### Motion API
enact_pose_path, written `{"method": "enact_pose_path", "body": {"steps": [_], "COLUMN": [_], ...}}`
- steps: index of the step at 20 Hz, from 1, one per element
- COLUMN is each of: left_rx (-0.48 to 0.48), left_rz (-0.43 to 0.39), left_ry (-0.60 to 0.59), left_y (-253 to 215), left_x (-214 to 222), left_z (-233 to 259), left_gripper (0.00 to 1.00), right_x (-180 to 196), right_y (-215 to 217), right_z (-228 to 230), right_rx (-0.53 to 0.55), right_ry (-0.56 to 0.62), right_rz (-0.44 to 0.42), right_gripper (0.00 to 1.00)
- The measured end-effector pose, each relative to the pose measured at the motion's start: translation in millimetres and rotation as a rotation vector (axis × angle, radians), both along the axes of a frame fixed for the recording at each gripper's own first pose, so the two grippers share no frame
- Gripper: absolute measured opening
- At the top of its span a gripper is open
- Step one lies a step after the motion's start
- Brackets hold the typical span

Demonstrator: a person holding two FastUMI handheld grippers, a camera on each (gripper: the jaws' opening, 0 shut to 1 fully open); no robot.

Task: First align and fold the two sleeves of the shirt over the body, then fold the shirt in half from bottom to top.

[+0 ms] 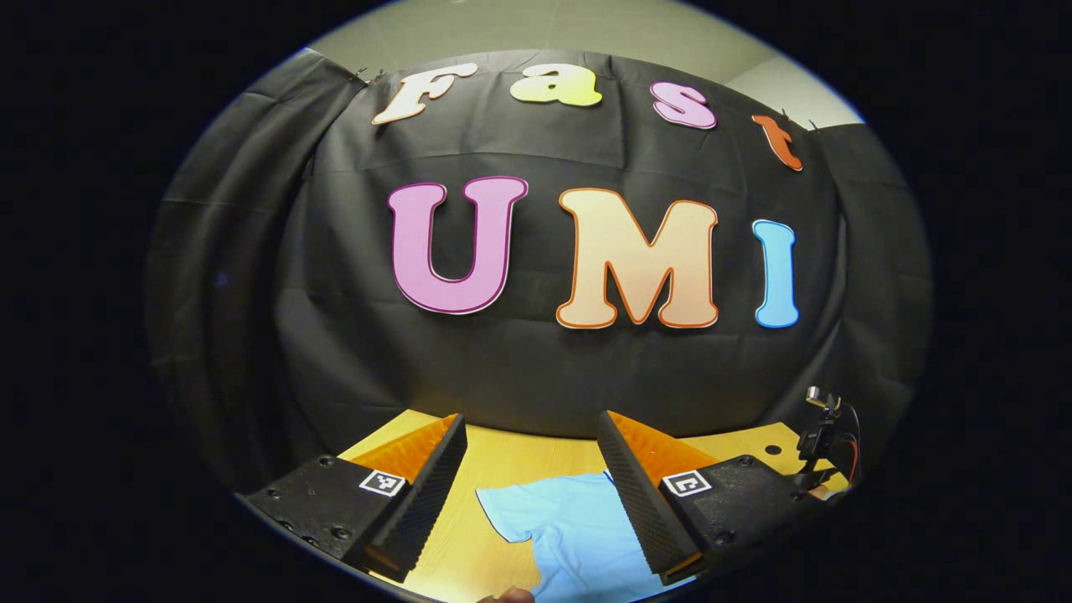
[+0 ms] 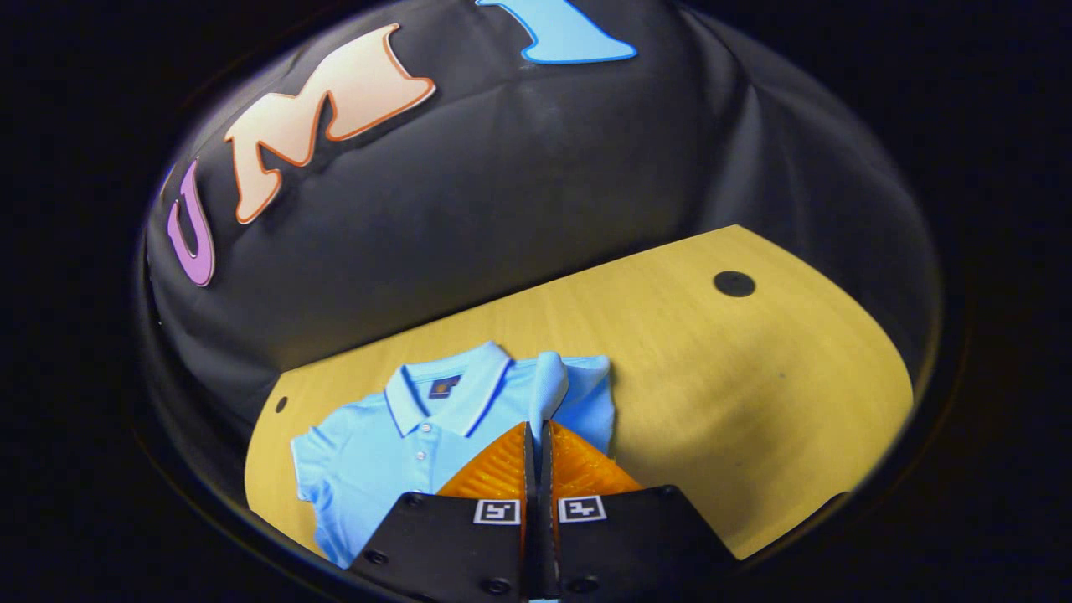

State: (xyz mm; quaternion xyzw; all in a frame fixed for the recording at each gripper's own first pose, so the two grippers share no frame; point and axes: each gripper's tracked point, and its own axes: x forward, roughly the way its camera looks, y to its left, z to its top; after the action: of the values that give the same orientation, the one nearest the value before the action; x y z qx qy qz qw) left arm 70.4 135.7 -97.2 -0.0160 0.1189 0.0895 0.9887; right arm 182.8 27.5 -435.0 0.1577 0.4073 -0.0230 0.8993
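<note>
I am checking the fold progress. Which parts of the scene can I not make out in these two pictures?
- Right gripper view: the shirt hem and lower body, hidden behind the right claw and cut by the image edge.
- Right gripper view: the pinched sleeve; how much cloth sits between the fingers is hidden.
- Left gripper view: the shirt's collar and far side, covered by the open left claw.
- Left gripper view: something at the bottom edge, cut off, cannot be identified.

— What colour is the shirt (image 2: 377,444)?
— Light blue, with thin dark-blue lines along the collar (image 2: 444,394).
— And the tabletop (image 2: 712,402)?
— Yellow wood grain, with a black round dot (image 2: 734,284) at upper right.
</note>
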Motion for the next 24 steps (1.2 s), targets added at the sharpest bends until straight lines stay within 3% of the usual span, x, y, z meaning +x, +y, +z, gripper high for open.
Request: {"method": "enact_pose_path", "body": {"steps": [7,8,12,18,24], "left_rx": [-0.017,-0.025,-0.041,-0.045,-0.103], "left_rz": [0.030,0.035,0.056,0.062,0.065], "left_ry": [0.050,0.061,0.093,0.166,0.281], "left_y": [23.1,26.4,38.0,45.1,44.7], "left_x": [-3.4,-2.6,6.1,29.0,57.9], "left_z": [-18.7,-23.3,-44.8,-93.6,-168.6], "left_gripper": [0.95,0.95,0.96,0.95,0.95], "right_x": [-14.1,-17.8,-16.7,-32.1,-69.6], "right_y": [29.9,30.2,28.3,10.1,-30.8], "right_z": [-34.1,-37.6,-13.8,49.9,87.7], "right_rx": [0.023,0.026,-0.009,-0.086,-0.149], "right_ry": [0.087,0.108,0.042,-0.080,-0.108], "right_rz": [0.027,0.025,0.081,0.148,0.138], "right_gripper": [0.03,0.08,0.96,0.97,0.97]}}
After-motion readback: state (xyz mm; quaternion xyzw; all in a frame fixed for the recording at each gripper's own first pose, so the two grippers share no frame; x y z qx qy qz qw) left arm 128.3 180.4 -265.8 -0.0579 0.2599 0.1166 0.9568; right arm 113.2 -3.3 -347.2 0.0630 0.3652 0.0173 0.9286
